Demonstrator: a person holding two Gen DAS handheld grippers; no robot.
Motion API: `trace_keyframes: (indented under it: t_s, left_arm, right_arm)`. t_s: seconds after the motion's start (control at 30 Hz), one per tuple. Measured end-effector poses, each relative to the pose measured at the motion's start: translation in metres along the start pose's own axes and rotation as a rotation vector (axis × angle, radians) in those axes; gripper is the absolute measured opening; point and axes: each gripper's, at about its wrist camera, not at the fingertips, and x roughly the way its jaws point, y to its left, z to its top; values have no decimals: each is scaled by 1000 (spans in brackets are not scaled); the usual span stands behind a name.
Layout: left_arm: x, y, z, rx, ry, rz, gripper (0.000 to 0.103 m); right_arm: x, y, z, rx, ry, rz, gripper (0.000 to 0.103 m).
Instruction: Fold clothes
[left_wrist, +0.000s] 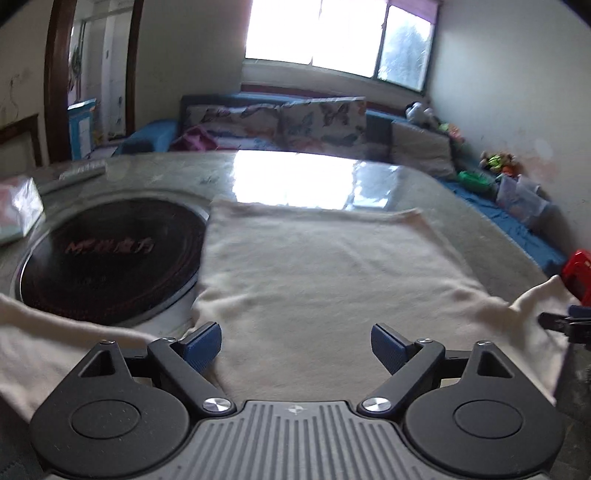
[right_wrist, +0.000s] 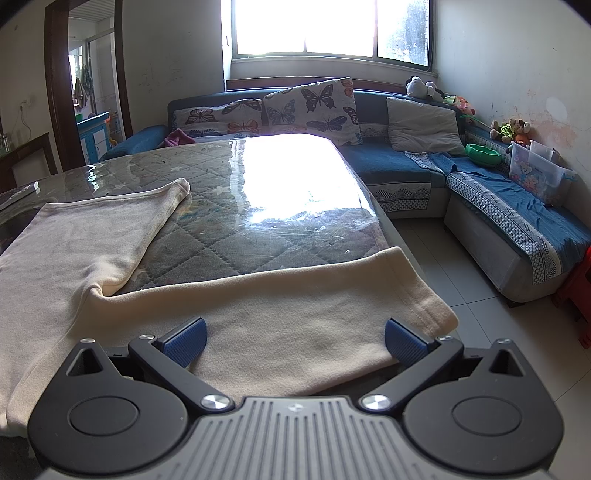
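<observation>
A cream long-sleeved garment (left_wrist: 325, 266) lies flat on the quilted table (left_wrist: 166, 173), its body stretching away from me. My left gripper (left_wrist: 295, 349) is open and empty just above the garment's near edge. In the right wrist view the same garment (right_wrist: 266, 321) shows its right sleeve spread across the near table (right_wrist: 229, 236) edge, with the body (right_wrist: 92, 236) to the left. My right gripper (right_wrist: 295, 341) is open and empty over the sleeve. The right gripper's tip shows at the right edge of the left wrist view (left_wrist: 565, 325).
A round black induction cooktop (left_wrist: 110, 258) is set in the table left of the garment. A clear packet (left_wrist: 18, 210) lies at the far left. A blue corner sofa (right_wrist: 480, 184) with cushions stands behind and right of the table. A red stool (right_wrist: 576, 291) stands on the tiled floor.
</observation>
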Motion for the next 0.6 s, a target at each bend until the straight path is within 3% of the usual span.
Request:
trace_keyframes:
  t_s: [0.33, 0.6]
  left_arm:
    - [-23, -22, 6, 65, -53, -45, 95]
    - [-27, -50, 2, 144, -51, -89, 98]
  right_arm:
    - [-4, -3, 2, -2, 2, 12, 103]
    - [-25, -36, -4, 118, -10, -48, 103]
